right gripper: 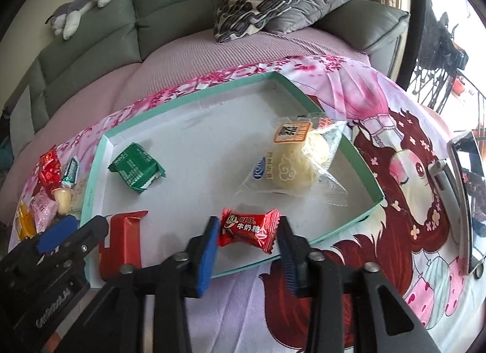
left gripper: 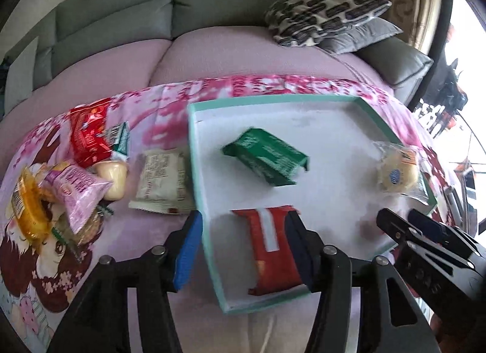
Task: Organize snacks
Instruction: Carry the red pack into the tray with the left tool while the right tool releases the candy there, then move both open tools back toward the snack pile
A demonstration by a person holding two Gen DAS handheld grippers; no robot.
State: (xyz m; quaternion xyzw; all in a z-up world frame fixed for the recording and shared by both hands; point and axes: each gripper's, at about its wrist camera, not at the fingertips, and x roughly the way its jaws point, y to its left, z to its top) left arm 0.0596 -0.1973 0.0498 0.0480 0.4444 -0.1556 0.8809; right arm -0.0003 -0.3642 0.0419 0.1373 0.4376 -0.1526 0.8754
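We see left tongs point(left gripper: 243, 249) spread around red packet point(left gripper: 273, 249), right tongs point(right gripper: 249, 240) spread around red candy point(right gripper: 249, 230), both in tray point(right gripper: 194, 98)

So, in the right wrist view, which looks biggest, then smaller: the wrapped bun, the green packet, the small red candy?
1. Wrapped bun, clearly the largest.
2. Green packet.
3. Small red candy, though it lies nearest the camera, so its true size is likely smaller still.
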